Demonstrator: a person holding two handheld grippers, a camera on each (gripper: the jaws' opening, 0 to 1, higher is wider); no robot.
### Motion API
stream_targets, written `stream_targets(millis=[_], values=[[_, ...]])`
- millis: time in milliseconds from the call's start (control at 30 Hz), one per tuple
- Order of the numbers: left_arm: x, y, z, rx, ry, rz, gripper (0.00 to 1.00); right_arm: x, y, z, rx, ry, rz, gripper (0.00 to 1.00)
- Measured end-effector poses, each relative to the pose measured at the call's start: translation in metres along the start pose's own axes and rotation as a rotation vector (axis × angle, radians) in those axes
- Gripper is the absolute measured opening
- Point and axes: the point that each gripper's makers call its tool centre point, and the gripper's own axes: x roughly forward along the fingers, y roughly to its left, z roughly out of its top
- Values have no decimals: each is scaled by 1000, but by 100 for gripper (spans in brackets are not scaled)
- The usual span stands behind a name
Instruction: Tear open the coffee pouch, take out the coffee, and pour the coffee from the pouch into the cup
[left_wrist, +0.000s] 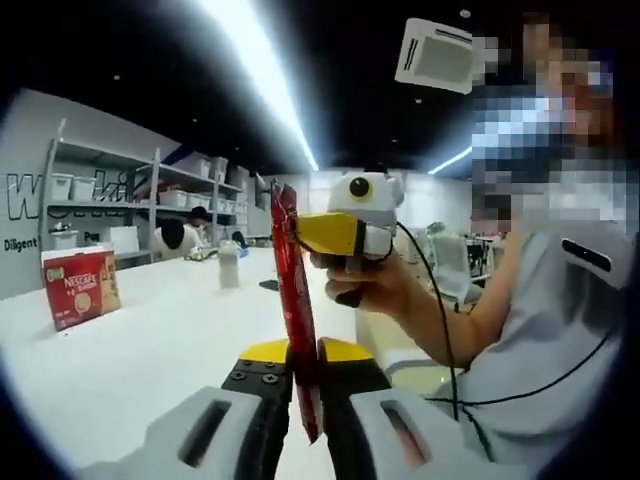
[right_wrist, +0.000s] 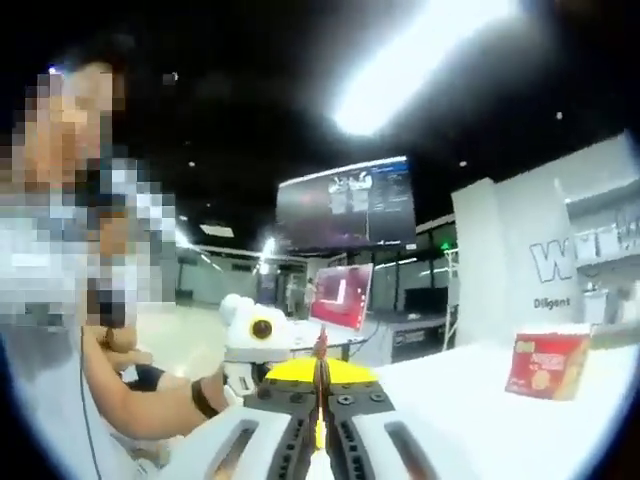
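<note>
Now the left gripper (left_wrist: 305, 375) is clamped on the bottom of the upright red coffee pouch (left_wrist: 297, 300), while the right gripper (left_wrist: 325, 232) pinches its top edge, above the white table (left_wrist: 150, 340); a red box (left_wrist: 80, 288) sits off left

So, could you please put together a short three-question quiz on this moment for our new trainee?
1. True or false: both grippers are shut on the red coffee pouch.
2. Where does the right gripper grip the pouch in the left gripper view? A) near its top B) at its bottom end
3. What stands on the white table at the left of the left gripper view?

Key:
1. True; the left gripper clamps lower down.
2. A
3. A red Nescafe box.
</note>
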Motion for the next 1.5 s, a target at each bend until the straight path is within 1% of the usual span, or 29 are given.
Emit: stream_targets(millis=[33,100,133,167,200,233,300,367,533,633,767,833,900,933,1000,1067,1133,1233,1267,1300,1367,1400,1500], values=[[-1,0,0,-5,-5,-2,11,0,1,1,3,-12,11,2],[-2,0,2,-8,-16,-7,11,-1,9,6,73,-78,107,4],[-2,-2,1,-14,-13,-19,11,-1,9,7,100,-96,120,8],[-2,-3,0,-14,-6,-21,11,-2,5,5,137,-108,126,16],[-1,-3,-2,-8,4,-20,11,-2,5,2,169,-105,141,20],[0,-4,-3,-3,12,-19,11,-1,5,-2,195,-93,151,21],[1,-5,-5,2,22,-22,11,3,2,-6,192,-80,134,20],[3,-6,-6,4,24,-29,11,5,4,-8,208,-67,139,13],[3,-5,-9,4,34,-27,11,7,6,-9,212,-64,143,12],[3,-5,-11,2,46,-25,11,8,7,-9,218,-57,147,7],[3,-4,-12,5,49,-29,12,8,8,-11,207,-43,132,5],[4,-4,-11,11,30,-39,14,8,7,-10,192,-43,112,4],[4,-6,-11,4,23,-55,17,7,5,-11,195,-38,101,3],[2,-9,-10,-11,14,-78,20,7,4,-11,199,-39,90,3],[-3,-8,-5,0,1,-68,25,5,2,-11,196,-37,79,2],[-9,-7,0,3,-11,-60,24,4,1,-11,193,-32,71,2],[-23,-7,10,-1,-53,-58,22,3,2,-16,191,-11,71,2],[-37,-7,20,-19,-97,-66,13,5,11,-25,191,30,112,2],[-43,-6,30,-15,-145,-57,12,6,19,-29,195,52,151,2],[-46,-8,36,-14,-173,-66,11,7,26,-31,198,64,184,2],[-47,-13,44,-12,-192,-76,11,10,30,-34,193,77,197,2],[-45,-17,47,7,-203,-79,11,11,33,-35,194,86,211,2],[-41,-22,51,18,-207,-86,11,13,40,-39,185,106,229,2]])
